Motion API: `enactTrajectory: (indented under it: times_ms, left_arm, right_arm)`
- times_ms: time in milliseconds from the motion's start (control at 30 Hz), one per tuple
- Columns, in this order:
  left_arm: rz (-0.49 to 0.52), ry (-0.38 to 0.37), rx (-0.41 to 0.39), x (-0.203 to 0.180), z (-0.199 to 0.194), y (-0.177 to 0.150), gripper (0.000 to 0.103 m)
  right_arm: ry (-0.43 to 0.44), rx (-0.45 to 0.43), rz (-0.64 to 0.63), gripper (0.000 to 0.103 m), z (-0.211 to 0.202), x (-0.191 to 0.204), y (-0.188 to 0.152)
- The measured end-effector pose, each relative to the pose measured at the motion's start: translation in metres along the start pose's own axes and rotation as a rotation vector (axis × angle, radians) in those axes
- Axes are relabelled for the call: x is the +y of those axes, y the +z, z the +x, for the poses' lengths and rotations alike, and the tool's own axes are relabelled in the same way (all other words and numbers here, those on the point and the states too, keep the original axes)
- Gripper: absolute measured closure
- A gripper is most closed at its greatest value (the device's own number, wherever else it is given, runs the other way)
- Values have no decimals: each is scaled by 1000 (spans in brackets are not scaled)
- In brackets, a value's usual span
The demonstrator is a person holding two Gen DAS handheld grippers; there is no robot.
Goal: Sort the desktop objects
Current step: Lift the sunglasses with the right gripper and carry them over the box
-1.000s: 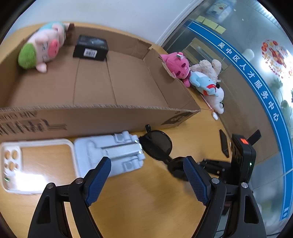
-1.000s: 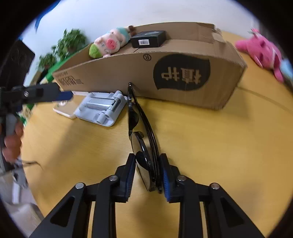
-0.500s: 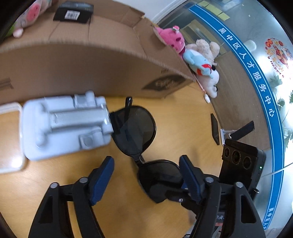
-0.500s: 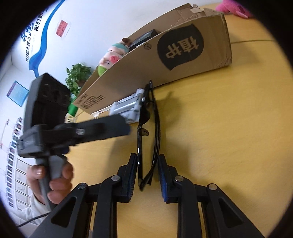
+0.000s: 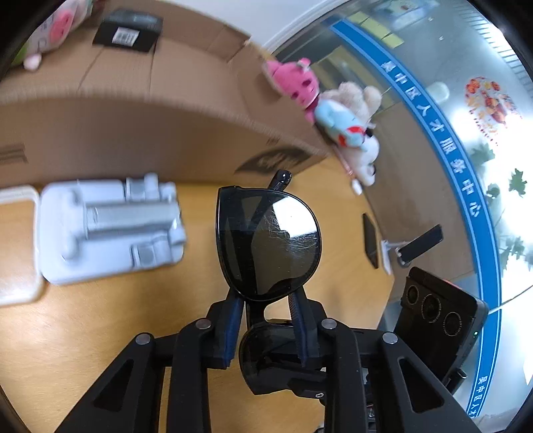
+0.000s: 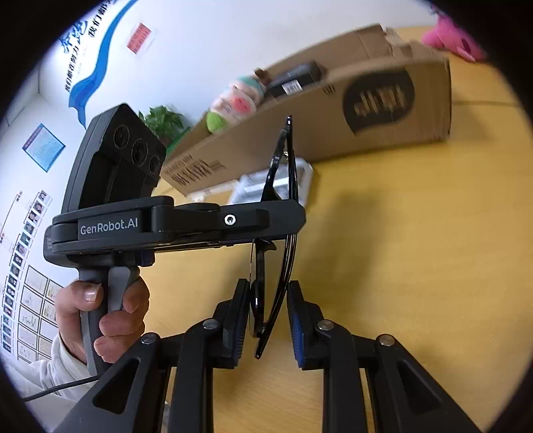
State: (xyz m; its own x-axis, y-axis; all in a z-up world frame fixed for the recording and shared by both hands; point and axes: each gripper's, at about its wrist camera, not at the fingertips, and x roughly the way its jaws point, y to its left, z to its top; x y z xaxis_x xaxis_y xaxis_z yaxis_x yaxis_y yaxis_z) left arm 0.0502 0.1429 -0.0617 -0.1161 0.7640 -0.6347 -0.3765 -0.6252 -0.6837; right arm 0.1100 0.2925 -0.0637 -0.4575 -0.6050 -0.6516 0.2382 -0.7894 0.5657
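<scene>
Black sunglasses (image 5: 266,239) are held above the wooden table (image 5: 116,319). My left gripper (image 5: 266,319) is shut on the sunglasses around the bridge, one lens sticking forward. In the right wrist view the sunglasses (image 6: 283,213) stand edge-on. My right gripper (image 6: 269,319) has its jaws a little apart around the lower lens, with a gap at the right pad (image 6: 294,316). The left gripper's body (image 6: 173,223) crosses the right wrist view and clamps the glasses from the left.
An open cardboard box (image 5: 110,130) stands behind, holding a pig plush (image 6: 233,103) and a black packet (image 5: 128,30). A white phone stand (image 5: 106,226) and a clear phone case (image 5: 16,246) lie before it. Plush toys (image 5: 339,113) sit at the right.
My left gripper has come in from open and shut on the sunglasses. My right gripper's jaws have widened around the lens. The glasses have been raised off the table.
</scene>
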Motion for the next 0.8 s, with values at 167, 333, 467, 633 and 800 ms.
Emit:
enactTrajectory:
  times_ms: [167,333,467,633,800]
  left_arm:
    - [77,-5,-54,-18,-32,21,78]
    - [109,4,-96,-28,-59,58,79]
    - [149,2,-133,-40,-71,97,80]
    - [185,10,-158,-63,-72,162,82]
    - [225,30,-169,-76,-72,226,83]
  right_arm:
    - [6,-54,-52,82,-12,20,21]
    - [-14,-108,-126,82,-15,39,59]
    - [-14,-155,-180,82,-27,46,92]
    - [-66,-209,-240,82,-34,53,151]
    - [-114,-251,-254,82,-35,52,215]
